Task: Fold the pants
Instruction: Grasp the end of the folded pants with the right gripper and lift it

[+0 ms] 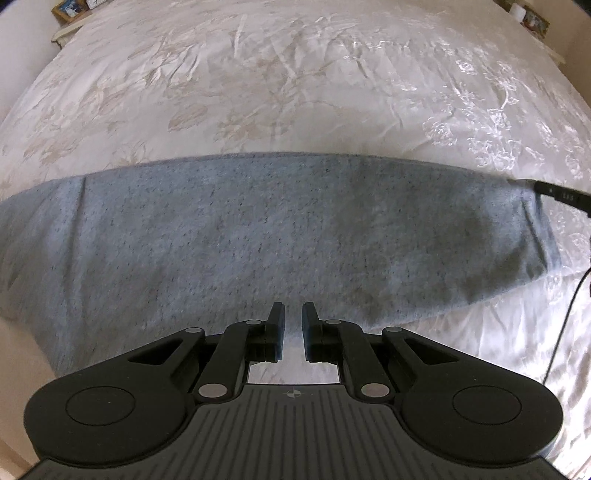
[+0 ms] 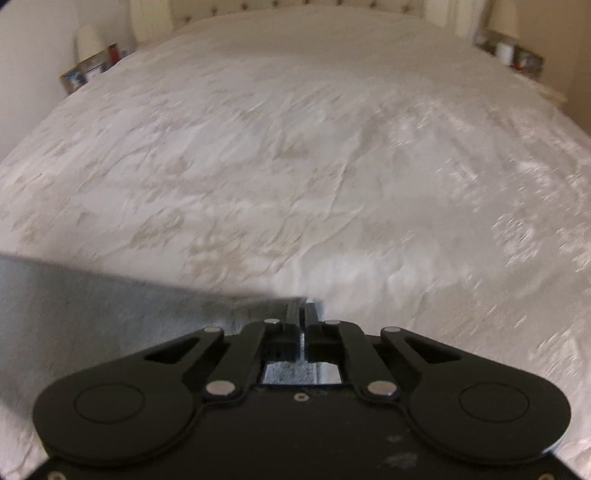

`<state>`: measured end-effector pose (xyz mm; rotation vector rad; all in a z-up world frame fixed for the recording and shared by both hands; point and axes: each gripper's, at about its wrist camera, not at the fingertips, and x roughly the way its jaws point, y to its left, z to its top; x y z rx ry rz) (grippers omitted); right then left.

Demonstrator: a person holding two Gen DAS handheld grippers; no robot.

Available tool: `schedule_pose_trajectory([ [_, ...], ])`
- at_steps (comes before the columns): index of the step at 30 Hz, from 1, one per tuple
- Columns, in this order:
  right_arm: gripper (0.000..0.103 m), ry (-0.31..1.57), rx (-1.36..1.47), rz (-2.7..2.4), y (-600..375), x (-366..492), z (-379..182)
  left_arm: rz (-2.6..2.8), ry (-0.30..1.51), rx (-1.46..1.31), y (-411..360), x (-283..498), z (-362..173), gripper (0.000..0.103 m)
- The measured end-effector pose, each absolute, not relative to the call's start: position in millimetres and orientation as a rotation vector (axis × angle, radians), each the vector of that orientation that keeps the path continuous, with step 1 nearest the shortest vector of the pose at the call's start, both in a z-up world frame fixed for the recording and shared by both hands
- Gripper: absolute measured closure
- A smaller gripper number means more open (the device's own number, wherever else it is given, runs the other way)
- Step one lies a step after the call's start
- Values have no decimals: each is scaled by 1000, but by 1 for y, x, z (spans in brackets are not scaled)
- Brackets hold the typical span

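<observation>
Grey sweatpants [image 1: 258,236] lie folded in a long band across the pale bedspread [image 1: 295,92]. My left gripper [image 1: 293,314] points down at the band's near edge, its jaws nearly together with only a thin slit, and I see no cloth pinched between them. My right gripper [image 2: 301,308] is shut on the far right corner of the pants [image 2: 92,314], with grey cloth showing between its pads. One black finger of the right gripper [image 1: 561,194] shows at that corner in the left wrist view.
The flowered bedspread [image 2: 295,166] stretches far beyond the pants to a tufted headboard [image 2: 295,3]. Bedside tables with picture frames stand at the left [image 2: 85,72] and the right [image 2: 517,55]. A black cable [image 1: 561,325] hangs at the right.
</observation>
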<state>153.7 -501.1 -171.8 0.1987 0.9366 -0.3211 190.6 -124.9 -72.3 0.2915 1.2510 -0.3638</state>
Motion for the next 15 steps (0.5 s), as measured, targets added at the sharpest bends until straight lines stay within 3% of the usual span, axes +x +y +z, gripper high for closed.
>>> schedule_pose_trajectory([
  [4, 100, 984, 228, -325, -503, 157, -183, -372, 1246, 302, -138, 195, -78, 92],
  [6, 88, 951, 291, -320, -506, 145, -177, -377, 1247, 302, -142, 196, -79, 92],
  [8, 42, 925, 370, -290, -511, 129, -171, -383, 1249, 303, -146, 197, -81, 92],
  [15, 42, 993, 489, -185, -520, 95, -183, -373, 1263, 328, -156, 205, -96, 92],
])
